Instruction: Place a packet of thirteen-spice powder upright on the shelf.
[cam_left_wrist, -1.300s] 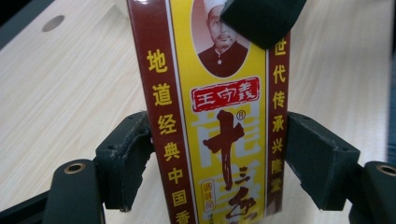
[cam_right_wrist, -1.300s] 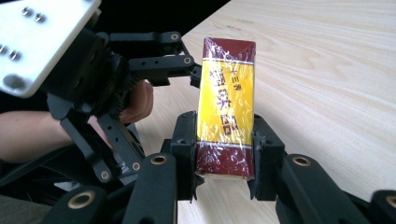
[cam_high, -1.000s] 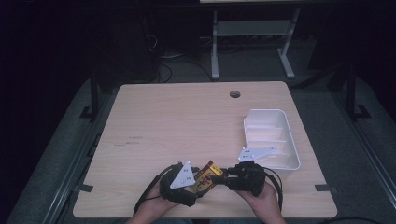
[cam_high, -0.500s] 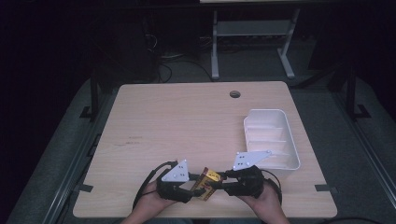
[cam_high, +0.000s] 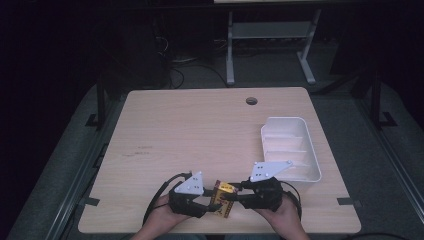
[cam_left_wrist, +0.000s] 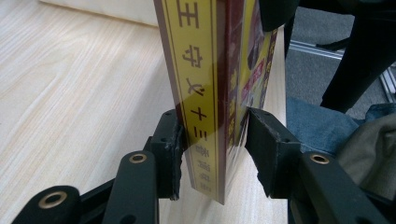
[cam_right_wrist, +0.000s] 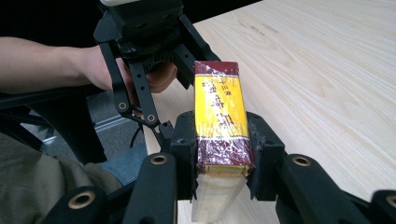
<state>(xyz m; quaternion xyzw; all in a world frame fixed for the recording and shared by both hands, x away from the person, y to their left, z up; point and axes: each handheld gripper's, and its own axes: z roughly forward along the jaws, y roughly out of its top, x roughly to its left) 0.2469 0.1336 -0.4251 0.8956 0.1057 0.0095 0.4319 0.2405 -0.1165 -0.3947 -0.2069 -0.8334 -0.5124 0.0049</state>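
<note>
At the table's (cam_high: 200, 125) near edge, about midway along it, I've got the box (cam_high: 223, 199) between both grippers. My left gripper (cam_left_wrist: 212, 140) was open a second ago and its fingers have just been closing; now they're clamped on the box's one end. My right gripper (cam_right_wrist: 223, 144) grips the other end. So I reckon it's a two-handed hold now, ready to lift toward the tray (cam_high: 300, 127).
</note>
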